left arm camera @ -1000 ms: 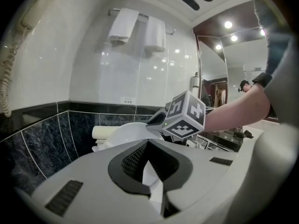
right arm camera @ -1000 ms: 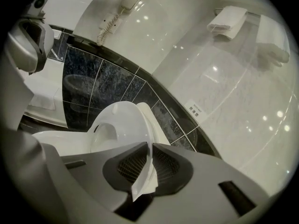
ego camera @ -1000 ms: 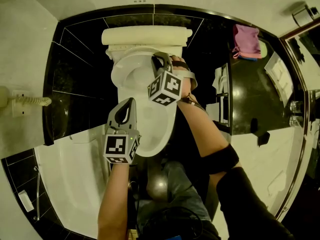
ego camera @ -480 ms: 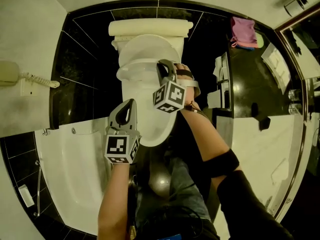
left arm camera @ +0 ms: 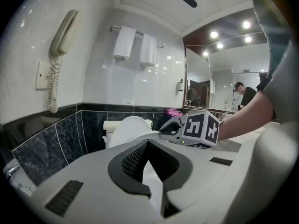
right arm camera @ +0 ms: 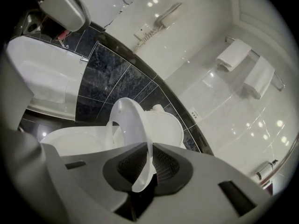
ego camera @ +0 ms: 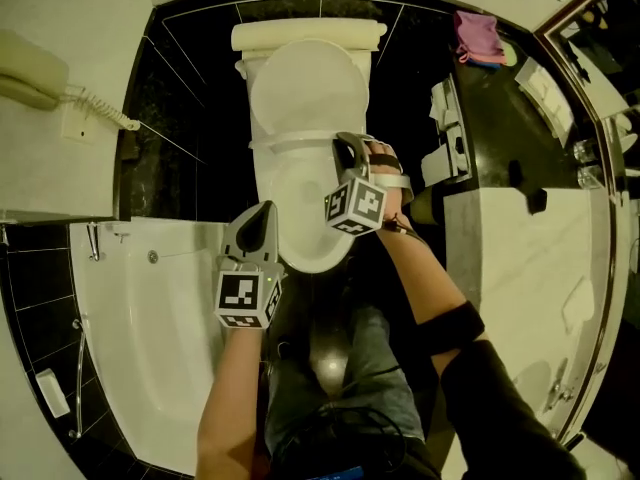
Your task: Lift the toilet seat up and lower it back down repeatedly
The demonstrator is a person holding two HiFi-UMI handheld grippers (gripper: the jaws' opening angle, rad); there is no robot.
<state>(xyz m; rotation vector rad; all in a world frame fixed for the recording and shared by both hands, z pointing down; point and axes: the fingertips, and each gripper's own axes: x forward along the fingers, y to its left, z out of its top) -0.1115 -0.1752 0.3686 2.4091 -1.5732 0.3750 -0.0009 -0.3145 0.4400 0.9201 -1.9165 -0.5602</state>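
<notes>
The right gripper point(right arm camera: 149, 158) is clamped on the front edge of the toilet seat point(right arm camera: 122, 121), which stands part-way up, tilted between the bowl point(ego camera: 315, 265) and the lid point(ego camera: 305, 88). The lid stands behind it against the cistern point(ego camera: 308, 35). The left gripper point(ego camera: 258, 218) hangs just beside the bowl's front left rim, jaws together with nothing in them, clear of the seat. The person's arm point(ego camera: 425, 288) reaches in from the right. A bathtub point(ego camera: 140, 353) crowds the toilet's left side and a dark counter point(ego camera: 500, 128) closes in on the right, with a pink cloth point(ego camera: 478, 38) at its far corner. A wall telephone point(ego camera: 30, 68) hangs above the tub, and folded towels point(left arm camera: 125, 43) sit on a rail over the cistern.
</notes>
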